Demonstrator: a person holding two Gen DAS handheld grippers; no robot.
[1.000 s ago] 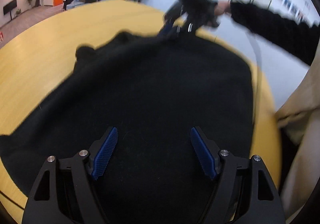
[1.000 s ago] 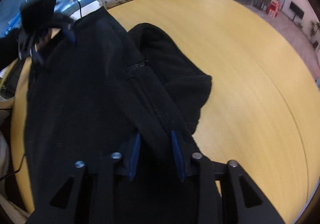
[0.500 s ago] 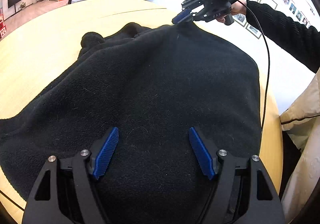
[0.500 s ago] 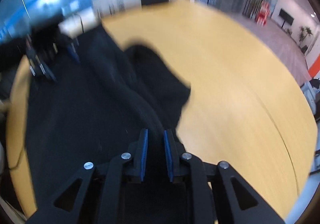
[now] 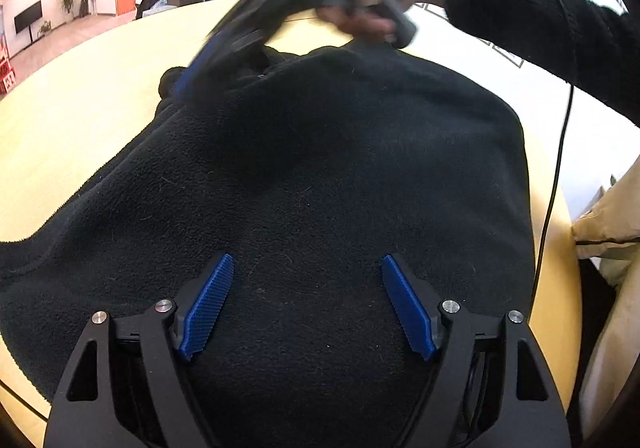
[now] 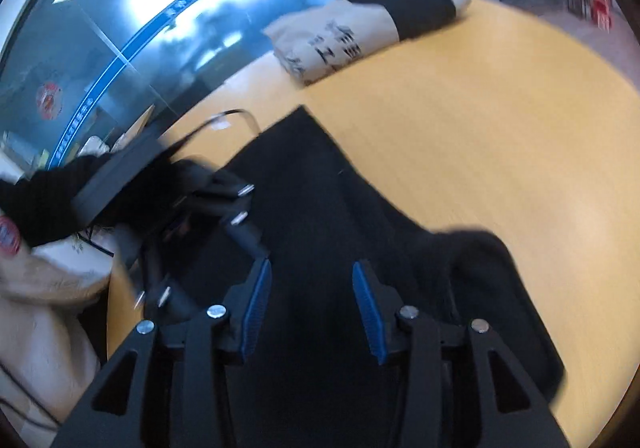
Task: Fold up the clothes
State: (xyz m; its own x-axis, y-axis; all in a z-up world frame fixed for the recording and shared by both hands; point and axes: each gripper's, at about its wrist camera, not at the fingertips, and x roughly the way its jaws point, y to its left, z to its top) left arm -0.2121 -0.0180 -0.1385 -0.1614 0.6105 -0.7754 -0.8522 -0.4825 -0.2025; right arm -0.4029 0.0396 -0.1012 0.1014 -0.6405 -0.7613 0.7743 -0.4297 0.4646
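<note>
A black fleece garment (image 5: 340, 176) lies spread over a round yellow table (image 5: 72, 116). My left gripper (image 5: 306, 288) hovers open over its near part, with nothing between the blue pads. At the garment's far edge my right gripper (image 5: 200, 68) shows as a blur, held by a hand (image 5: 372, 8) in a black sleeve. In the right wrist view, the right gripper (image 6: 312, 288) stands open just above the garment (image 6: 320, 208), holding nothing. A rumpled fold of fleece (image 6: 480, 268) lies to its right.
A cream bag (image 6: 340, 44) with black print and a dark end lies at the far edge of the table (image 6: 500, 128). A black cable (image 5: 556, 184) hangs along the table's right side, next to beige cloth (image 5: 612, 216). Bare tabletop lies left of the garment.
My right gripper was shut on a fold of the garment and has opened, letting it go, then swung left along the far edge. The left gripper has stayed open in place.
</note>
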